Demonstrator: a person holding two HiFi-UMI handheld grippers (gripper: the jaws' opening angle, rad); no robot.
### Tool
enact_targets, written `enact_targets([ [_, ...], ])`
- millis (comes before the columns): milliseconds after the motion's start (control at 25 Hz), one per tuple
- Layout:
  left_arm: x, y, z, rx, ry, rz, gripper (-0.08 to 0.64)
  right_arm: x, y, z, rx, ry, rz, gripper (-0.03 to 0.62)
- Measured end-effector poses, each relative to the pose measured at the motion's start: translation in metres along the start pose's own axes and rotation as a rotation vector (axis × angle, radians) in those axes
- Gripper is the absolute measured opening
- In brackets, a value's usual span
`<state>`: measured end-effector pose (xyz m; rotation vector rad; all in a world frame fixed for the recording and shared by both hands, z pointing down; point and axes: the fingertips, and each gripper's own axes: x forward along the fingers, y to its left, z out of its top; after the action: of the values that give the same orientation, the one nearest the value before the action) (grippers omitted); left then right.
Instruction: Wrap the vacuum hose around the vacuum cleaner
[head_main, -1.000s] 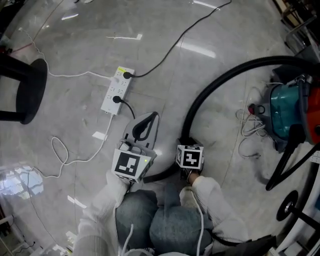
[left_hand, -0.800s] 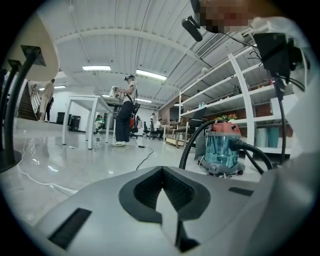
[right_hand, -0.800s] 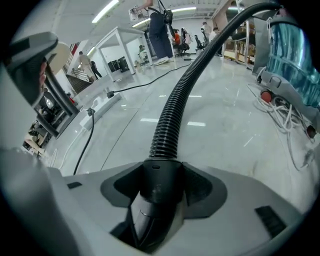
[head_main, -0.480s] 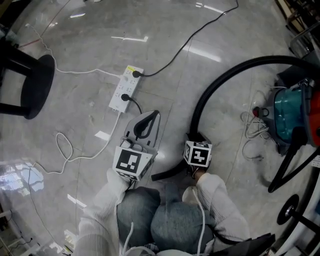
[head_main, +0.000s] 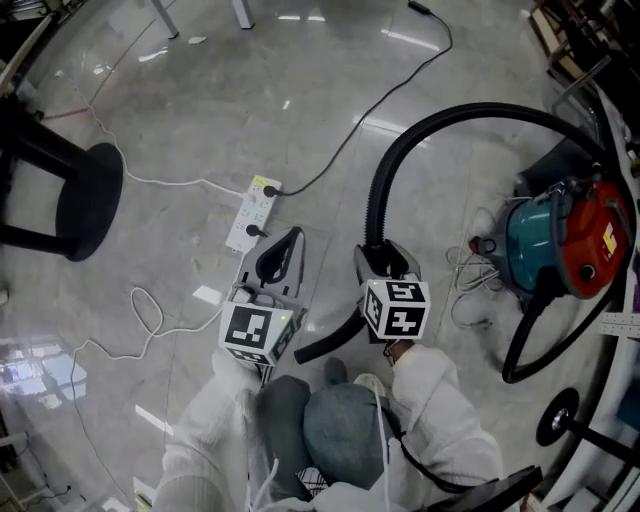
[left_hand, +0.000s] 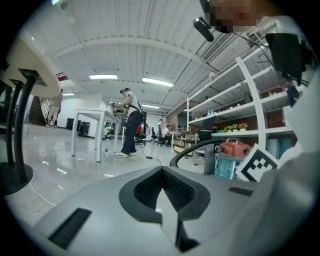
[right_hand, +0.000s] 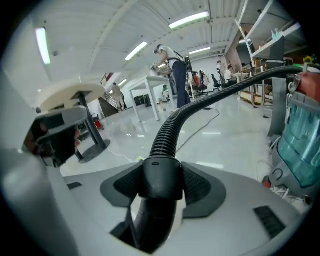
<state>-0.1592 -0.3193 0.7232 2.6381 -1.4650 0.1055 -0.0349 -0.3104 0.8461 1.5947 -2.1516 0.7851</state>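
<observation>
Vacuum hose (head_main: 440, 118) end clamped in right gripper (head_main: 382, 260), arcing right toward vacuum cleaner (head_main: 560, 245); left gripper (head_main: 288, 242) pinched closed, empty.

My right gripper (head_main: 385, 262) sits just right of my left gripper (head_main: 288, 245), both over the floor ahead of my knees. The black ribbed vacuum hose (head_main: 440, 115) passes between the right jaws, and its rigid end pokes out behind, toward the left gripper. Ahead, the hose arches away and over to the teal-and-red canister vacuum cleaner (head_main: 560, 240), which stands on the floor at far right. A white power strip (head_main: 252, 215) lies just beyond the left gripper. A black round stool base (head_main: 88, 200) sits far left.
</observation>
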Motion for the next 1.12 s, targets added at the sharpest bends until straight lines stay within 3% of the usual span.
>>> enact_targets([
  [200, -0.013, -0.012, 0.140, -0.022, 0.022, -0.008, 0.003, -0.107, 0.060, 0.139, 0.048, -0.151, 0.161, 0.232],
  [320, -0.023, -0.025, 0.238, -0.024, 0.013, -0.011, 0.003, -0.180, 0.091, 0.228, 0.067, -0.259, 0.188, 0.232],
  [480, -0.047, -0.058, 0.365, 0.009, -0.007, -0.044, 0.003, -0.289, 0.110, 0.339, 0.179, -0.397, 0.201, 0.232],
  [640, -0.070, -0.094, 0.483, 0.027, -0.011, -0.107, 0.003, -0.404, 0.107, 0.436, 0.284, -0.559, 0.121, 0.232],
  [800, -0.076, -0.126, 0.579, 0.062, -0.025, -0.144, 0.003, -0.498, 0.084, 0.499, 0.345, -0.678, 0.014, 0.232],
  [960, -0.058, -0.188, 0.644, 0.076, -0.077, -0.222, 0.003, -0.578, 0.044, 0.533, 0.360, -0.772, -0.094, 0.232],
  [1120, -0.029, -0.270, 0.684, 0.085, -0.127, -0.329, 0.003, -0.654, -0.006, 0.558, 0.331, -0.875, -0.191, 0.232],
])
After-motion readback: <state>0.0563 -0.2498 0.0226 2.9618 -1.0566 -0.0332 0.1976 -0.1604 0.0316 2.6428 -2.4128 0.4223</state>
